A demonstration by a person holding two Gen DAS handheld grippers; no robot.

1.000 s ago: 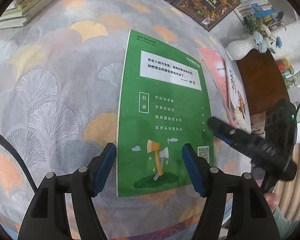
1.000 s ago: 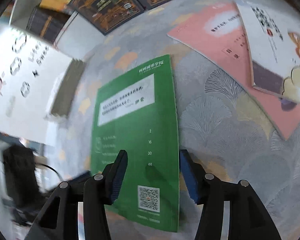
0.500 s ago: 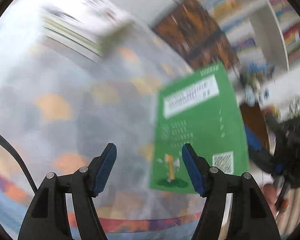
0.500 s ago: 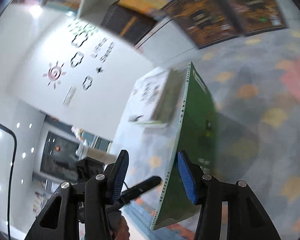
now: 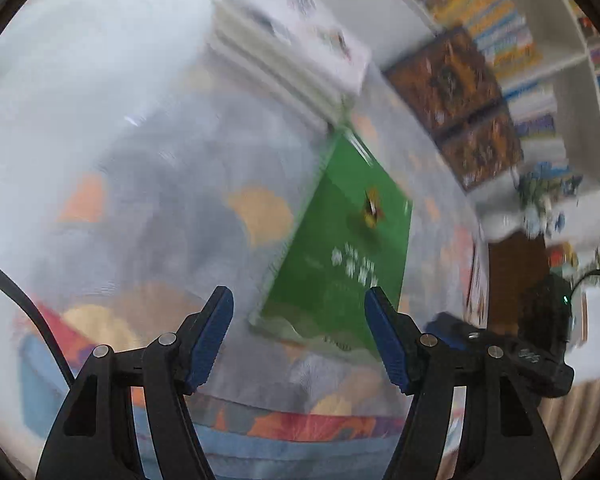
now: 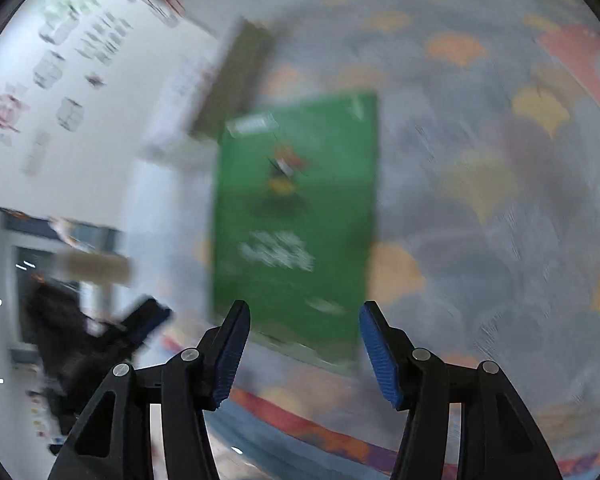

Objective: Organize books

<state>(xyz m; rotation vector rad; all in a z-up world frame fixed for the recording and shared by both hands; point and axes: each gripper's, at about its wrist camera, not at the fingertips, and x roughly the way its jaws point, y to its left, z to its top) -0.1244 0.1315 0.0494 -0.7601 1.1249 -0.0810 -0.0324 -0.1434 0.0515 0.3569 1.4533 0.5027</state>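
The green book lies flat on the patterned rug, near a book stack; left gripper gapes empty, right gripper is opening, clear of the book

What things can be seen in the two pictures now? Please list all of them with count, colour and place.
green book: one, green, over the carpet ahead of both grippers; blurred, so whether it lies flat is unclear
stack: one, white books, beyond the green book's far end
pink book: one, pink, on the carpet, far right
dark books: two, brown-black, by the shelf
shelf: one, white, holding coloured books
flowers: one bunch, blue, below the shelf
carpet: one, grey with orange fans
left gripper: black, blue pads, open, empty
right gripper: same colours, jaws opening, pads pressing on nothing
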